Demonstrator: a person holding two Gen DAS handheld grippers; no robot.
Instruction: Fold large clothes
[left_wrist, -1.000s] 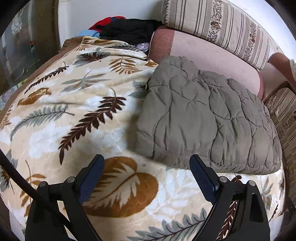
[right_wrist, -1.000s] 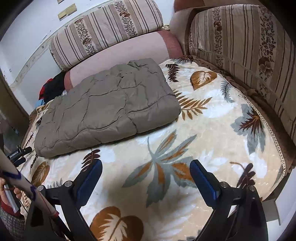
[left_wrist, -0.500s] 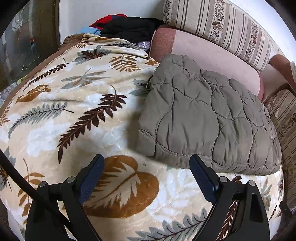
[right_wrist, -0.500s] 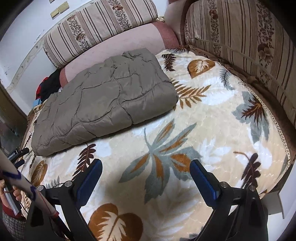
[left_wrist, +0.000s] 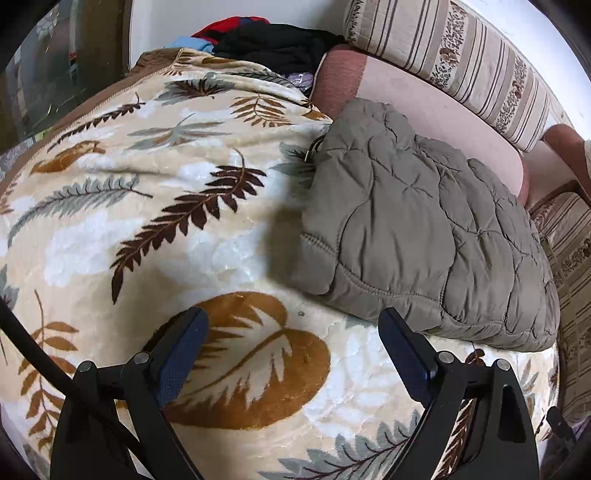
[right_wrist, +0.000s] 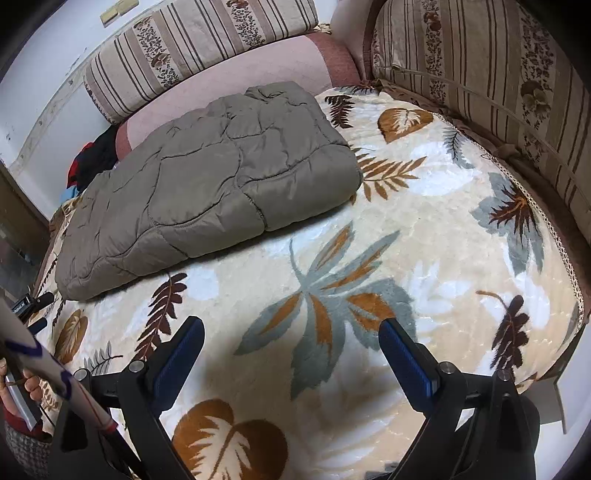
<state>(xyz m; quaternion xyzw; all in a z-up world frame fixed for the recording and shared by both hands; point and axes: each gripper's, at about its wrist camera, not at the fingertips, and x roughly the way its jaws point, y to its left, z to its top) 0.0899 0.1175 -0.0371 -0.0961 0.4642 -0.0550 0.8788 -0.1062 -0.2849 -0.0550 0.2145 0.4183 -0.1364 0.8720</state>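
The puffy grey-brown quilted jacket is lying folded on the cream leaf-print blanket, touching the pink cushion at upper right. The left gripper and right gripper are hanging wide open, holding nothing. Dark clothes are piled at the top.

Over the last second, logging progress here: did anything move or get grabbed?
Only the cameras shifted slightly. The folded grey quilted jacket lies unmoved on the leaf-print blanket. Left gripper and right gripper remain open, holding nothing.
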